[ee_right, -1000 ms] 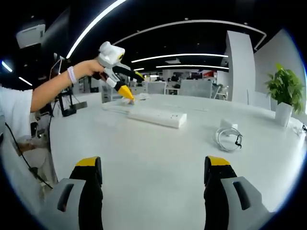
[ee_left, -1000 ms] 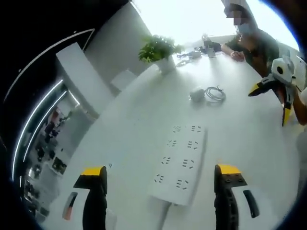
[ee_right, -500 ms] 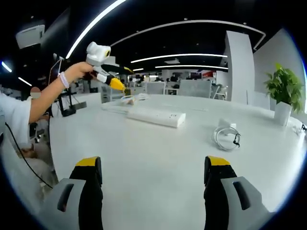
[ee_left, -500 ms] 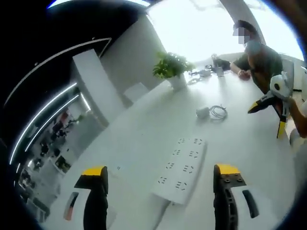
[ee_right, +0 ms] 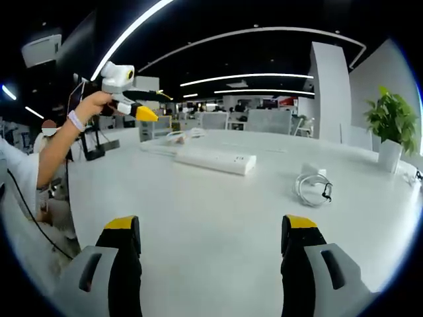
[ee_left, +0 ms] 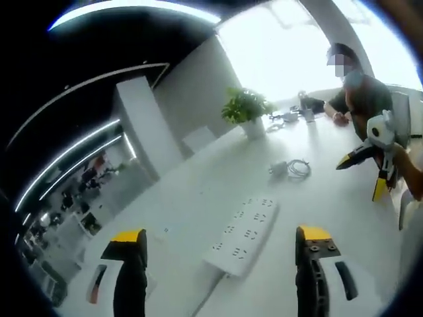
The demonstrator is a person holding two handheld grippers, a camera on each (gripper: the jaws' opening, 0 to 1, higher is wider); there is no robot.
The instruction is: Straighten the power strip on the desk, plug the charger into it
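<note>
A white power strip (ee_left: 242, 232) lies flat on the white desk (ee_left: 198, 191), its sockets facing up and its cable running off its near end. My left gripper (ee_left: 218, 251) hovers open above the strip's near end. In the right gripper view the power strip (ee_right: 215, 160) lies at the far middle, with the left gripper (ee_right: 142, 105) held open in the air left of it. A white charger with a coiled cable (ee_right: 314, 185) rests right of centre, also the charger (ee_left: 289, 168) beyond the strip. My right gripper (ee_right: 210, 241) is open over bare desk; it is also the right gripper (ee_left: 367, 173) at the right edge.
A potted green plant (ee_left: 246, 111) stands at the far end of the desk, the same plant (ee_right: 393, 129) at the right edge. A seated person (ee_left: 360, 99) leans on the far desk beside small items. A white cable (ee_right: 173, 139) lies behind the strip.
My left gripper has risen and tilted up, away from the strip. The right gripper and the things on the desk have stayed put.
</note>
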